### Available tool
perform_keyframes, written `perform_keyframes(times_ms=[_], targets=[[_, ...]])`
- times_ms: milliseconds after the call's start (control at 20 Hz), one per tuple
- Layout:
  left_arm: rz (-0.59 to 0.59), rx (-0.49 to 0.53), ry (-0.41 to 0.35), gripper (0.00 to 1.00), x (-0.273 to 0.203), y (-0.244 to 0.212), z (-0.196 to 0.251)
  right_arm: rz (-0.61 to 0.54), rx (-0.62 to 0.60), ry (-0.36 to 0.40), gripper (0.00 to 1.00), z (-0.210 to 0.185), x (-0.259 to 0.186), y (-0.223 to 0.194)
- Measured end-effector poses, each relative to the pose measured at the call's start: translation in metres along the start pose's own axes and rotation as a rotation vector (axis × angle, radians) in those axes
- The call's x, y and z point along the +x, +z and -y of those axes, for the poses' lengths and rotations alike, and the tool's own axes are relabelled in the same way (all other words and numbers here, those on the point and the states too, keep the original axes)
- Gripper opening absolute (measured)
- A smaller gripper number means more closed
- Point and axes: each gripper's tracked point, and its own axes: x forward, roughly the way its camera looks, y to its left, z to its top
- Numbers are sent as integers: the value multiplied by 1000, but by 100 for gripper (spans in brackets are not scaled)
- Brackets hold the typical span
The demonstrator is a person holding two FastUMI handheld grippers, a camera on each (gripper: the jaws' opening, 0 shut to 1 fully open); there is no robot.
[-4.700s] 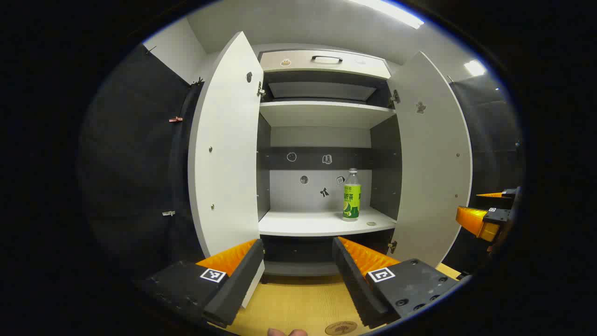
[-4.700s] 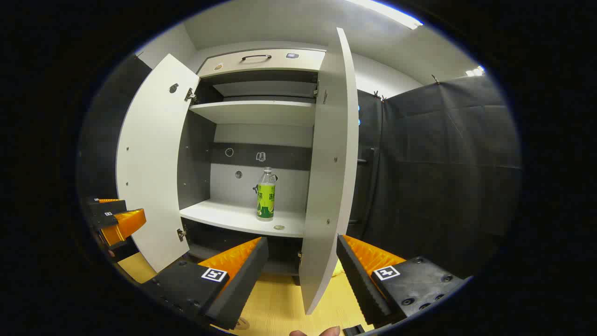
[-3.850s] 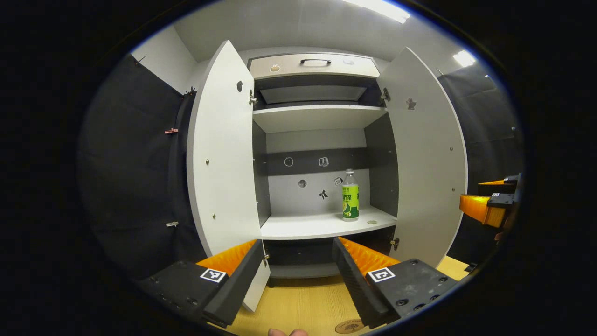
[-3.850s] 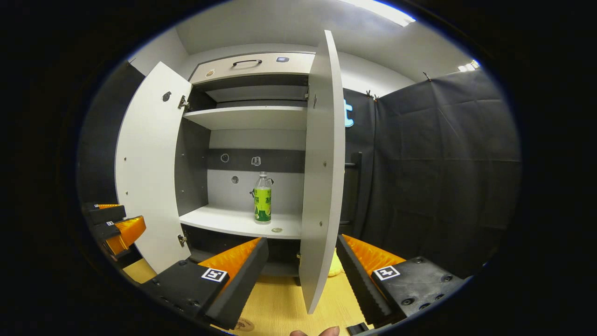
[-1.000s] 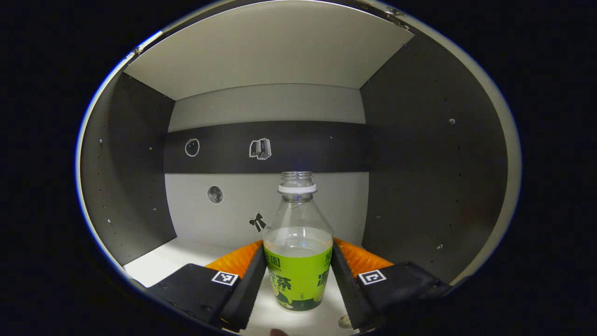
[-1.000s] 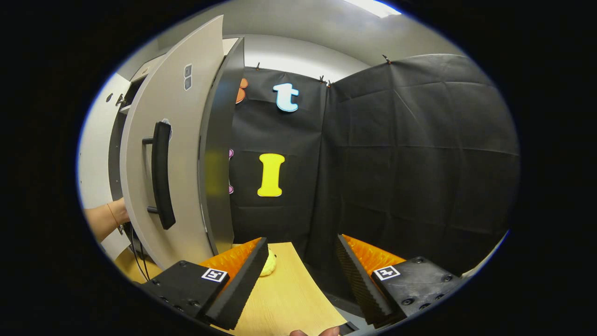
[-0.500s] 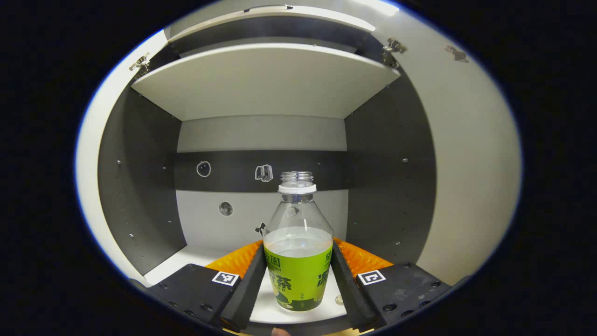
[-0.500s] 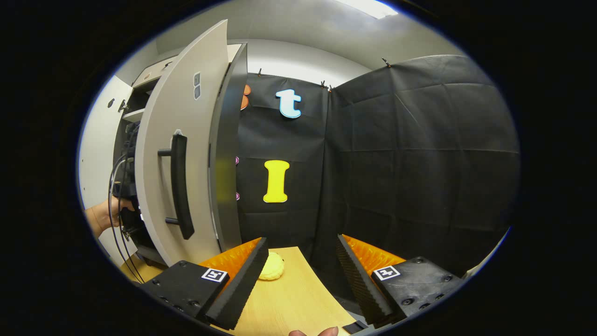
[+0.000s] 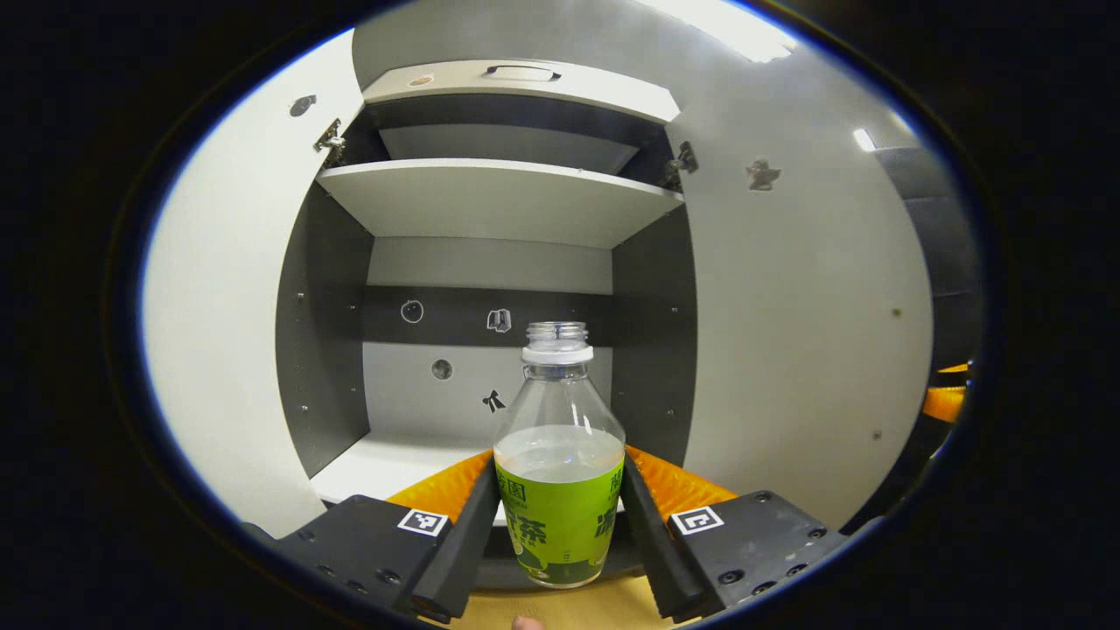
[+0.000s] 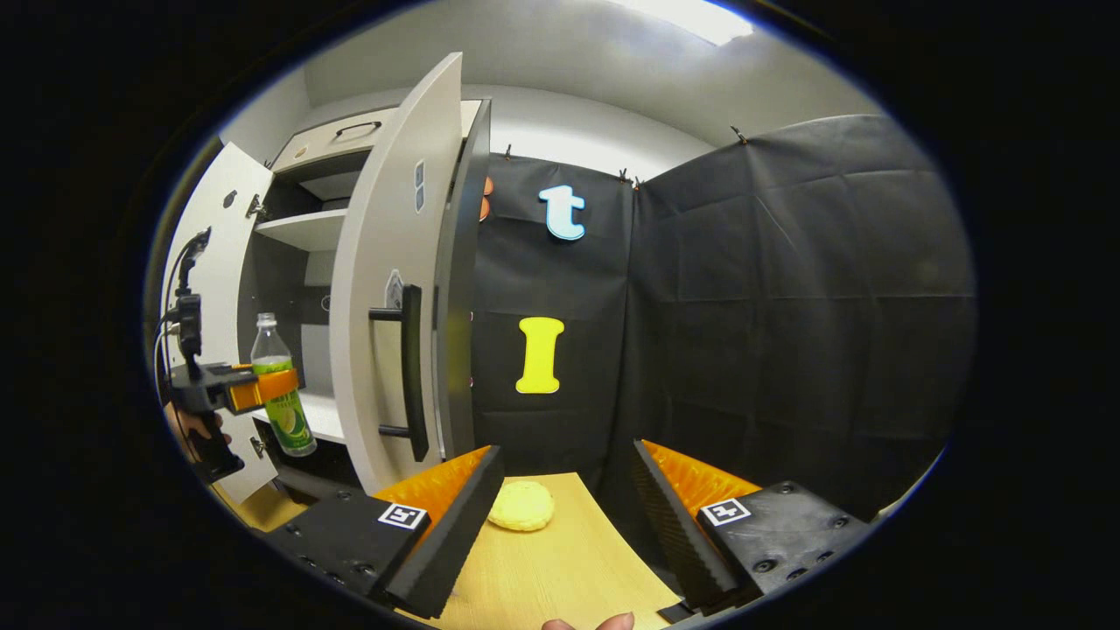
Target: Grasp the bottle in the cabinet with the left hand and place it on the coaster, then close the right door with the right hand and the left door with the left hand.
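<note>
Bottle (image 9: 559, 490) now out past the shelf edge | left gripper (image 9: 560, 516) clamped on it; right gripper (image 10: 567, 490) apart | we still owe coaster, both doors.

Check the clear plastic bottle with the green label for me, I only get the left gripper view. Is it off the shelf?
Observer: Side-on in the right gripper view, the clear plastic bottle with the green label hangs in the left tongs, its base in front of the white shelf, not on it.
Operator: Right tongs?
Observer: The right tongs are open and empty above the light wooden table.
Operator: Anything on the table there?
Observer: A round yellow object lies just ahead of them, near the foot of the open white right door.
</note>
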Motion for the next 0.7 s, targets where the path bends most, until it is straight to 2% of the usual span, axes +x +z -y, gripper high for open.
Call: perform_keyframes(times_ms=[400,700], targets=[[-8,27,-29,77,-99,-76,15,23,-56,32,97,-23,-16,17],[-13,20,-56,77,-149,-161,42,-13,24,69,97,-38,-20,22]])
